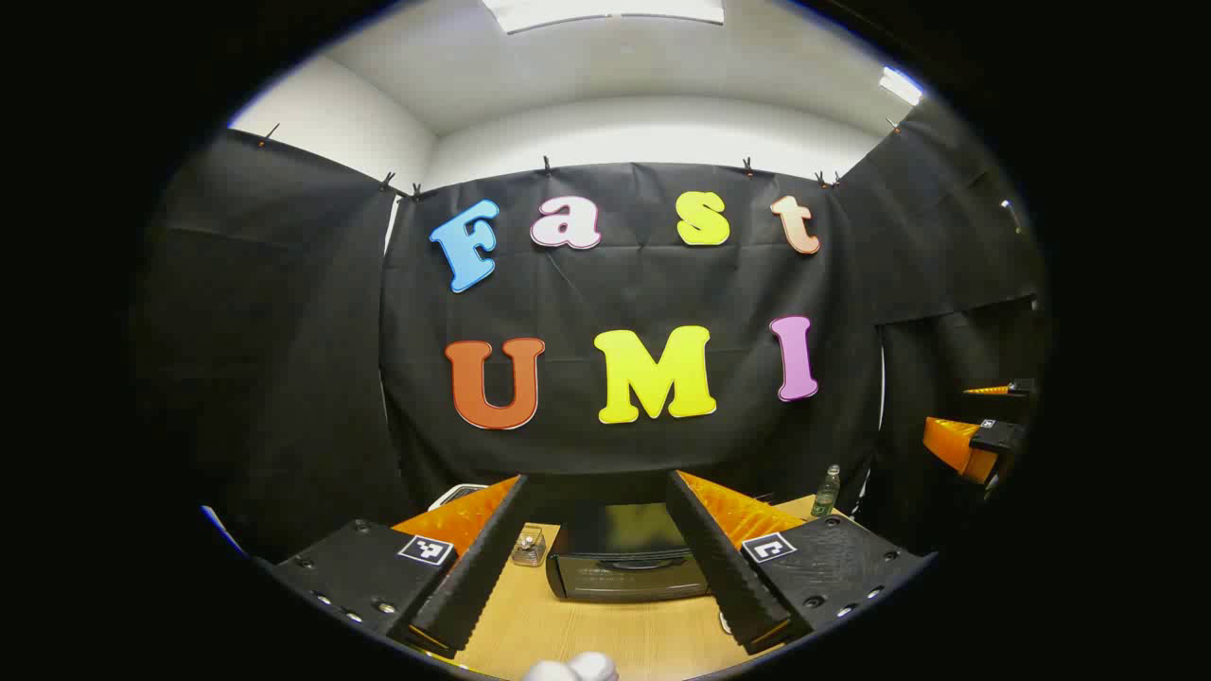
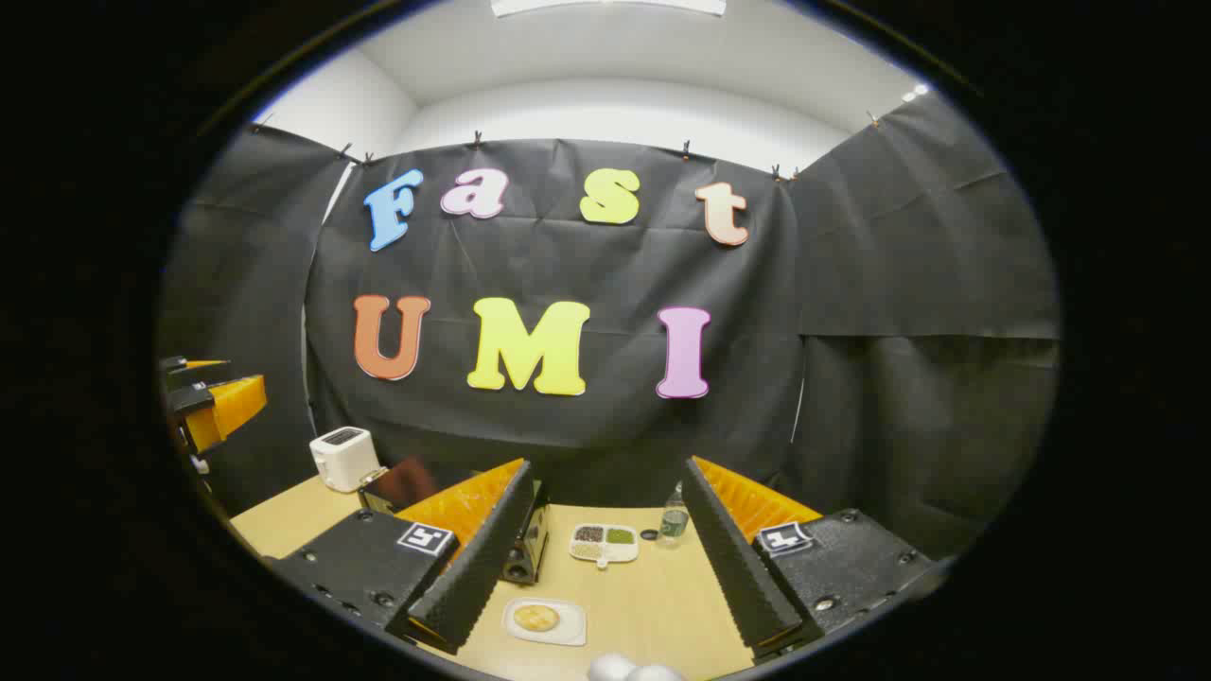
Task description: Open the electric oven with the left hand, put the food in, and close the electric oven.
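Note:
The black electric oven (image 1: 624,563) stands on the wooden table with its door closed, straight ahead between the fingers of my left gripper (image 1: 601,553), which is open and well short of it. In the right gripper view the oven's side (image 2: 525,544) peeks past the left finger. A round golden piece of food (image 2: 536,618) lies on a white plate (image 2: 568,626) on the table. My right gripper (image 2: 605,558) is open above and behind the plate, holding nothing. The right gripper also shows far right in the left gripper view (image 1: 974,440); the left gripper shows at far left (image 2: 213,397).
A white toaster (image 2: 342,457) stands at the back left of the table (image 2: 643,596). A divided white dish of seasonings (image 2: 604,543) and a green bottle (image 2: 673,518) sit at the back. A small glass jar (image 1: 529,546) stands left of the oven.

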The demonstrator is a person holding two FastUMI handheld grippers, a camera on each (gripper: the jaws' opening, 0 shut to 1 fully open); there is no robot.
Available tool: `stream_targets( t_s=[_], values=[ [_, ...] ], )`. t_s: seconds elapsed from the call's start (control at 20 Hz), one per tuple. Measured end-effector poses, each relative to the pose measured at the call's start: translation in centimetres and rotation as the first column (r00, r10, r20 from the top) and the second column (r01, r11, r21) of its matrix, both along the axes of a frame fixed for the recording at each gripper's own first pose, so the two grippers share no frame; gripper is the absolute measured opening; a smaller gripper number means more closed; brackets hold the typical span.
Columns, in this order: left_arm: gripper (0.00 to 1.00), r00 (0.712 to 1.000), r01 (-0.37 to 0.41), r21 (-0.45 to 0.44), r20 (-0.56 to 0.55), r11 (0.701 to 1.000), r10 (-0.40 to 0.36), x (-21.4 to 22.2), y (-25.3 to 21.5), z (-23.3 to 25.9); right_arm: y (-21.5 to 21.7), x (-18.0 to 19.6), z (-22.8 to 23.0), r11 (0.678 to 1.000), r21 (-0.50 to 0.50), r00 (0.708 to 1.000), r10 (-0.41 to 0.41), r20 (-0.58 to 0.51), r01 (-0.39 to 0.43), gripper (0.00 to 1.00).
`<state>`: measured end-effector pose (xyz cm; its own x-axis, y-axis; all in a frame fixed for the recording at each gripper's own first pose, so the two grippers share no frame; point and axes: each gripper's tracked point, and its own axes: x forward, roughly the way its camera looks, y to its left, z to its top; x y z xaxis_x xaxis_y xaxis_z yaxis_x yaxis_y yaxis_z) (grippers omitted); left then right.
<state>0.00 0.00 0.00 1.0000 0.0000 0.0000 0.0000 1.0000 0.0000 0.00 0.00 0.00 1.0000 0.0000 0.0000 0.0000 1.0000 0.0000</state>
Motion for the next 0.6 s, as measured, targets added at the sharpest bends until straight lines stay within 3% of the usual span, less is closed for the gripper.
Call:
stream_targets(
  t_s=[0.35, 0.5, 0.55, 0.6],
  values=[
    [0.88, 1.000, -0.007, 0.010, 0.003, 1.000, 0.007, 0.39, -0.24, -0.12, -0.09, 0.27, 0.47, 1.000, -0.017, 1.000, 0.006, 0.016, -0.005, 1.00],
    [0.95, 1.000, -0.013, 0.015, 0.005, 1.000, 0.013, 0.61, 0.01, -0.08, -0.11, 0.45, 0.37, 1.000, -0.004, 1.000, 0.010, 0.012, -0.010, 1.00],
    [0.88, 1.000, -0.013, 0.020, 0.004, 1.000, 0.013, 0.66, -0.02, -0.13, -0.28, 0.56, 0.27, 1.000, -0.007, 1.000, 0.007, 0.014, -0.006, 1.00],
    [0.88, 1.000, -0.015, 0.027, 0.007, 1.000, 0.015, 0.69, 0.05, -0.03, -0.31, 0.63, 0.28, 1.000, -0.010, 1.000, 0.004, 0.014, -0.004, 1.00]
  ],
)
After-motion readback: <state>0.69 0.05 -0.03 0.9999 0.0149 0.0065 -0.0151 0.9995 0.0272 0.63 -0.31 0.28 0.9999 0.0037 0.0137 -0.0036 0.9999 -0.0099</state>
